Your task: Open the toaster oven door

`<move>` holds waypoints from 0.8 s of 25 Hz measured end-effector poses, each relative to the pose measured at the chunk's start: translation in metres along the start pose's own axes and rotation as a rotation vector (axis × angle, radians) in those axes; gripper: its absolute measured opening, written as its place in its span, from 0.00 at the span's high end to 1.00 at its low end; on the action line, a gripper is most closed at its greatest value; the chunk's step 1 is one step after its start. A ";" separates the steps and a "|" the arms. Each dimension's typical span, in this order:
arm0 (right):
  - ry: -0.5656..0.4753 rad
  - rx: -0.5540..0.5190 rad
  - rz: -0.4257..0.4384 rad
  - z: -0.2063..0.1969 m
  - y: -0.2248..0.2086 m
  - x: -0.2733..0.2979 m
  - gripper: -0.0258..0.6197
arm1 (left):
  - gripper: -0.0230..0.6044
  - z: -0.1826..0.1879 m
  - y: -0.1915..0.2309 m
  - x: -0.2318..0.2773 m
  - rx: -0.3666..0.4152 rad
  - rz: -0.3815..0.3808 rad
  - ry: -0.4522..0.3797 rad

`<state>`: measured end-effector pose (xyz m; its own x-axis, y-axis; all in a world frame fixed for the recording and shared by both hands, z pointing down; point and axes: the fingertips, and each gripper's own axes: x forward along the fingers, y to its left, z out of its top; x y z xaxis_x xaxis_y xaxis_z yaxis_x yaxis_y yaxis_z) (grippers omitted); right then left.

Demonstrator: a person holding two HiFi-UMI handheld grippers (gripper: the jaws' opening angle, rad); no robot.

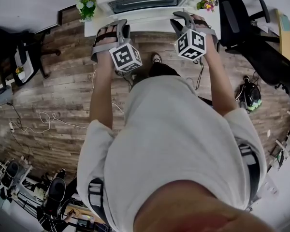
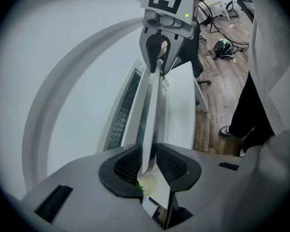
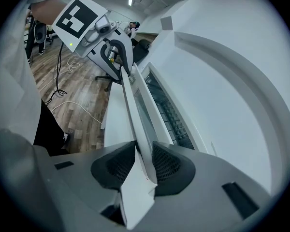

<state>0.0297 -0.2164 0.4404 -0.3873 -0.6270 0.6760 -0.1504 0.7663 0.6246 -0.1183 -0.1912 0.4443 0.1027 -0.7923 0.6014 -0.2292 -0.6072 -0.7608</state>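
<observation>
A white toaster oven (image 1: 142, 3) stands on a white table (image 1: 93, 29) at the top of the head view. Its door is tilted a little away from the body, and a dark gap with a wire rack (image 3: 170, 114) shows behind it. The long white door handle (image 2: 151, 108) runs between both grippers. My left gripper (image 2: 147, 166) is shut on the handle's left end. My right gripper (image 3: 144, 163) is shut on its right end (image 3: 135, 108). In the head view the left gripper (image 1: 121, 27) and the right gripper (image 1: 181, 19) sit side by side at the oven's front.
Small potted plants stand at the table's left (image 1: 85, 5) and right (image 1: 206, 4) corners. A black office chair (image 1: 238, 14) is to the right, another dark chair (image 1: 24, 57) to the left. Cables (image 1: 43, 120) lie on the wooden floor.
</observation>
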 end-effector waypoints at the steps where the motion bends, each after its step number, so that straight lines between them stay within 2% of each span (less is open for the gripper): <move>1: 0.002 0.000 -0.001 0.000 0.002 -0.001 0.79 | 0.79 0.000 -0.001 -0.001 -0.001 0.000 -0.002; 20: 0.059 -0.046 0.005 -0.010 0.029 -0.004 0.81 | 0.80 0.001 -0.028 -0.008 -0.002 -0.023 -0.020</move>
<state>0.0364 -0.1931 0.4594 -0.3334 -0.6313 0.7003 -0.1062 0.7632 0.6374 -0.1115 -0.1675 0.4605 0.1273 -0.7789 0.6141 -0.2288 -0.6255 -0.7459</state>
